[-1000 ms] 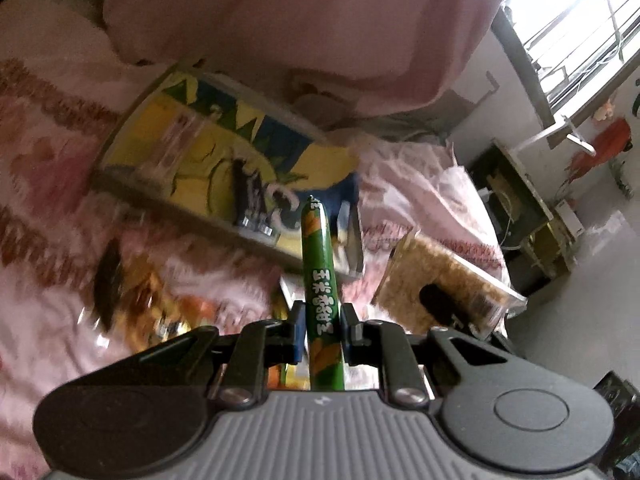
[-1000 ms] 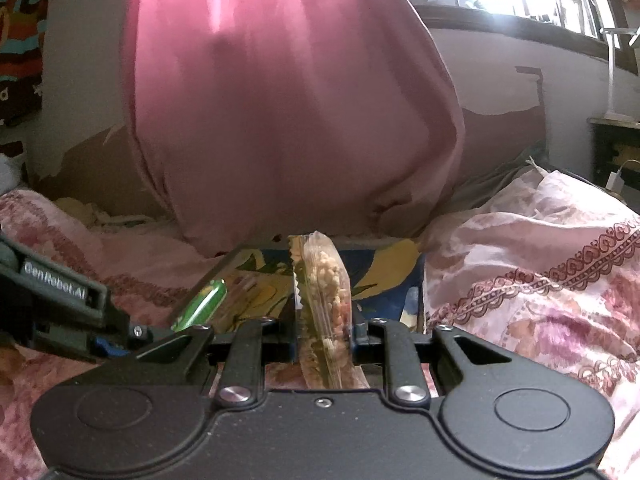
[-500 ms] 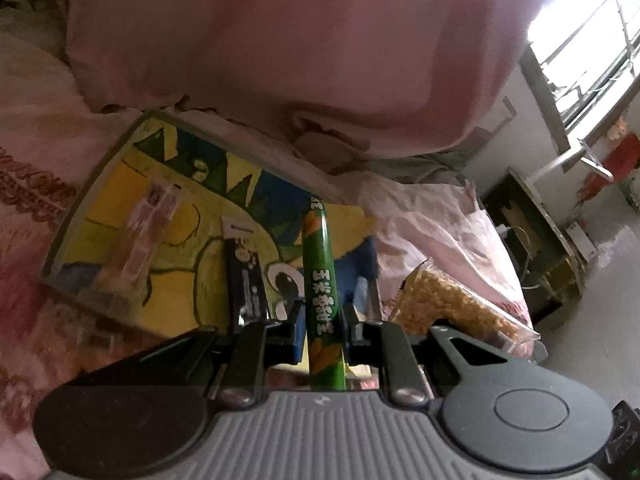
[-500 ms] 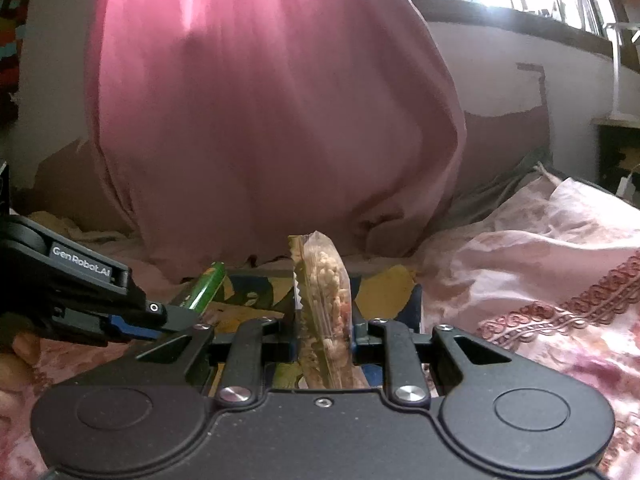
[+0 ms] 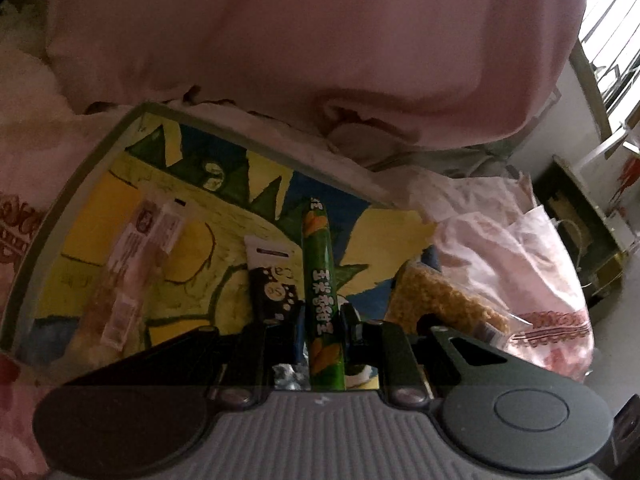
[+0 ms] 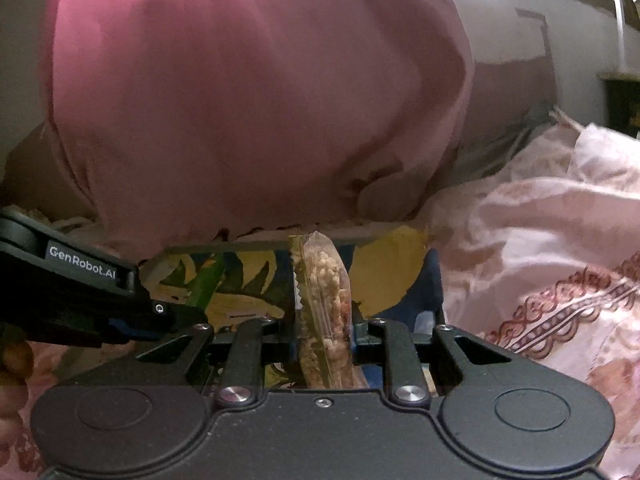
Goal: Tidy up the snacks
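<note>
My left gripper (image 5: 320, 320) is shut on a green corn-print snack stick (image 5: 318, 264) and holds it over a yellow, green and blue cartoon tray (image 5: 100, 148) on the bed. A clear pinkish snack pack (image 5: 132, 264) and a dark packet (image 5: 272, 276) lie in the tray. My right gripper (image 6: 324, 324) is shut on a clear bag of puffed grain snack (image 6: 326, 300), held upright above the tray's right part (image 6: 380, 268). The bag also shows in the left wrist view (image 5: 444, 300). The left gripper (image 6: 80, 292) shows at the left of the right wrist view.
A large pink pillow (image 5: 320, 40) (image 6: 256, 100) lies just behind the tray. Pink patterned bedding (image 6: 540, 280) spreads to the right. A dark cabinet (image 5: 580, 216) and a window stand at the far right.
Both grippers have moved forward over the tray with their snacks. The tray now fills more of the left wrist view, and the loose snacks on the bedding have dropped out of sight.
</note>
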A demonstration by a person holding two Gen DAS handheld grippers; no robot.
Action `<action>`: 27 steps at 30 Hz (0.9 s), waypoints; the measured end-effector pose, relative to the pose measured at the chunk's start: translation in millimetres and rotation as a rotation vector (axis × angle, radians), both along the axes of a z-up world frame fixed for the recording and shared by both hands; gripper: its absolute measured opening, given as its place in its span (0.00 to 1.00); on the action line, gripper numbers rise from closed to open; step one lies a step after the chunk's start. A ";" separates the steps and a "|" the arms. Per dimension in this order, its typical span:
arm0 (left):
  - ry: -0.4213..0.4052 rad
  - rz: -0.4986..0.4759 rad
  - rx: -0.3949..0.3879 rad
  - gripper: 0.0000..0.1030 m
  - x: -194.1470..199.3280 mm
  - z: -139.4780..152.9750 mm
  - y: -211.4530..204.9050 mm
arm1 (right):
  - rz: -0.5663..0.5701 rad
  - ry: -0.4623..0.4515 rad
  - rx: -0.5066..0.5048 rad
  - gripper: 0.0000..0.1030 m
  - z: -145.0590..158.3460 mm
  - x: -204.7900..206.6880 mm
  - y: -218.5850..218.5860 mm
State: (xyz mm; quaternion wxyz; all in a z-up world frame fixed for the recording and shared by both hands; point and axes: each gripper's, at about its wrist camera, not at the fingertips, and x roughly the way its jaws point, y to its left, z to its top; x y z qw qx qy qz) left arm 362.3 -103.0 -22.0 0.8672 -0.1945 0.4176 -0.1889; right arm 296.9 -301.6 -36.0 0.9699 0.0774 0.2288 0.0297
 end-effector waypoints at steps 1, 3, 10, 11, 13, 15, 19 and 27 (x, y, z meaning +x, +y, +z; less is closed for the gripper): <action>0.000 0.001 0.009 0.18 1.6 -2.2 -1.8 | -0.001 0.006 0.005 0.22 -3.0 2.0 -0.4; 0.004 0.001 0.026 0.18 3.7 -5.0 -6.3 | -0.011 0.021 0.024 0.22 -7.6 4.7 -2.1; 0.016 -0.005 0.074 0.19 5.3 -13.3 -26.2 | -0.043 0.050 0.036 0.28 -7.4 4.9 -11.2; 0.018 -0.009 0.076 0.19 4.9 -14.2 -28.7 | -0.051 0.053 0.031 0.28 -6.7 4.1 -12.4; 0.020 -0.013 0.086 0.19 3.4 -15.0 -33.3 | -0.060 0.062 0.023 0.30 -6.0 3.2 -15.2; 0.025 -0.011 0.096 0.19 2.3 -15.5 -36.2 | -0.070 0.067 0.011 0.36 -5.8 1.3 -17.4; 0.026 0.010 0.094 0.19 -0.3 -11.2 -34.5 | -0.080 0.076 0.011 0.48 -5.2 -0.5 -25.4; 0.000 0.036 0.128 0.40 -10.6 13.6 -31.2 | -0.062 0.049 0.006 0.83 10.8 -11.7 -35.3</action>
